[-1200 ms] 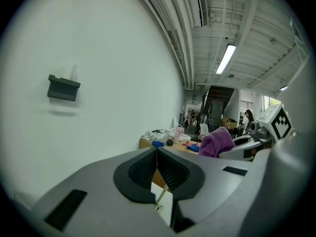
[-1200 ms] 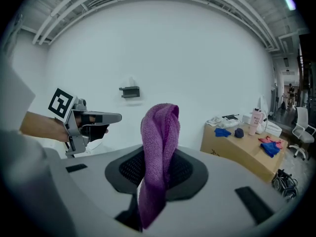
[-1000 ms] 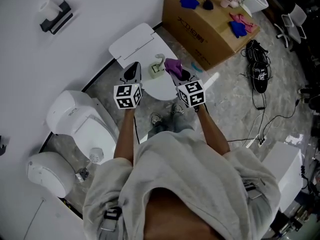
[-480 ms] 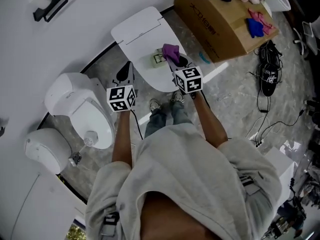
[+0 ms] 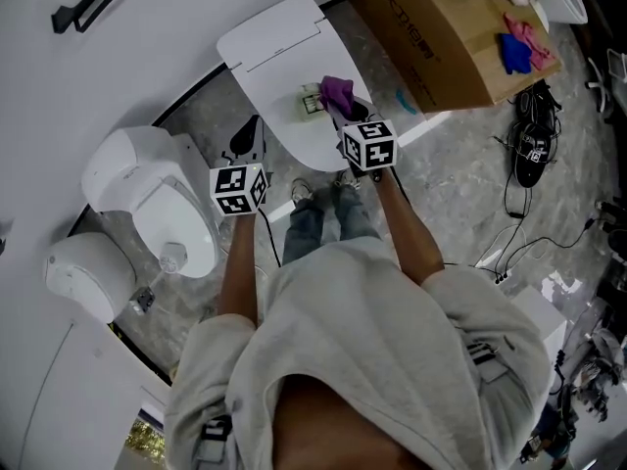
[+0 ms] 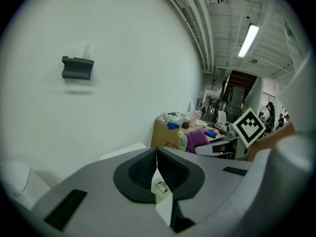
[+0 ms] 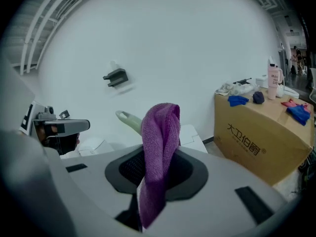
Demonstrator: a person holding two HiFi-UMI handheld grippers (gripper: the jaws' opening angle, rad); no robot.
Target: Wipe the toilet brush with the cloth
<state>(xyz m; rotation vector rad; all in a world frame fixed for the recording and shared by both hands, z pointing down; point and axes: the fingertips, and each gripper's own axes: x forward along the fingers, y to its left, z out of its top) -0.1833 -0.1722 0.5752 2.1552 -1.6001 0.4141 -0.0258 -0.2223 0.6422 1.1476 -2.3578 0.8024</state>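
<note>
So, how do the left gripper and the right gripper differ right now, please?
The right gripper is shut on the purple cloth; the left gripper is shut on nothing. The right hangs over the closed toilet lid, the left beside it over the floor. Each carries a marker cube.

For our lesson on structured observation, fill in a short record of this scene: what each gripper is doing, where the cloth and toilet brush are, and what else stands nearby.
left gripper: fingers together, holding nothing
right gripper: fingers shut on the purple cloth
toilet brush: pale green handle beside the cloth, not gripped
cloth-brush contact: cannot tell
toilet lid: white, closed, ahead of both grippers
cardboard box: on the floor at right, small items on top
</note>
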